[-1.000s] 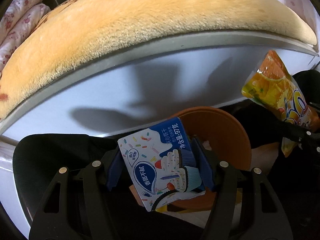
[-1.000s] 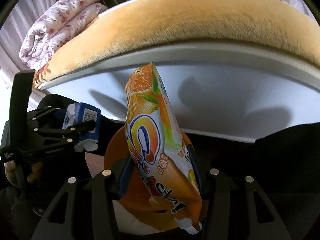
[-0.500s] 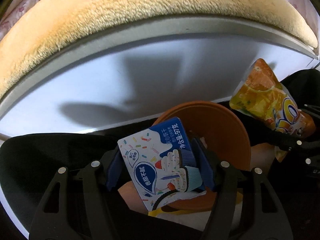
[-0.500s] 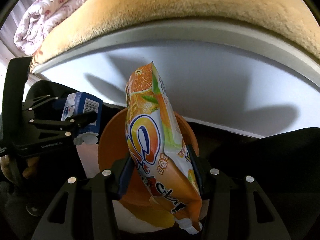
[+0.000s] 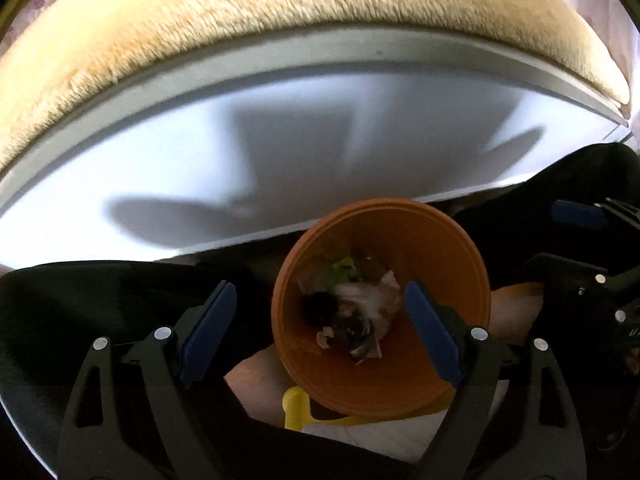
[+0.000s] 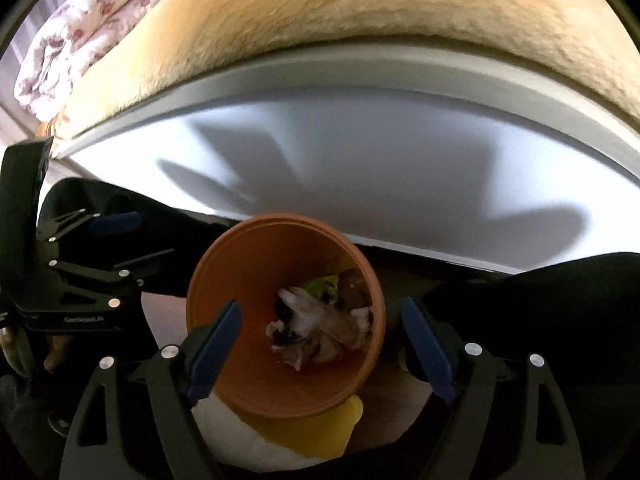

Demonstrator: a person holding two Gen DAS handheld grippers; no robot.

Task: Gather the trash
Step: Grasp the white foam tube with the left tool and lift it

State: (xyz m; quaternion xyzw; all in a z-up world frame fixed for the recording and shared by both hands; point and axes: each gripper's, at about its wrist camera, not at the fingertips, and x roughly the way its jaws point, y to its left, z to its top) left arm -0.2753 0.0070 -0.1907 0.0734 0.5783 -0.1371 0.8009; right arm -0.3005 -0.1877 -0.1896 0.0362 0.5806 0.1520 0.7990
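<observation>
An orange bin (image 5: 460,280) stands on the floor by the bed and holds crumpled trash (image 5: 360,312). My left gripper (image 5: 320,328) is open and empty above the bin's mouth. In the right wrist view the same bin (image 6: 240,280) with the trash (image 6: 316,328) sits under my right gripper (image 6: 320,340), which is open and empty. The left gripper (image 6: 96,248) shows at the left of the right wrist view, the right gripper (image 5: 580,248) at the right of the left wrist view. The snack box and orange snack bag are out of sight.
A white bed frame (image 5: 280,160) with a tan plush blanket (image 5: 280,12) fills the background. A folded floral quilt (image 6: 80,32) lies at the back left. A yellow and white object (image 6: 320,432) lies under the bin. Dark fabric (image 5: 100,300) flanks the bin.
Both grippers have opened. The snack box has left the left gripper and the orange snack bag has left the right gripper. Both grippers have moved lower over the bin.
</observation>
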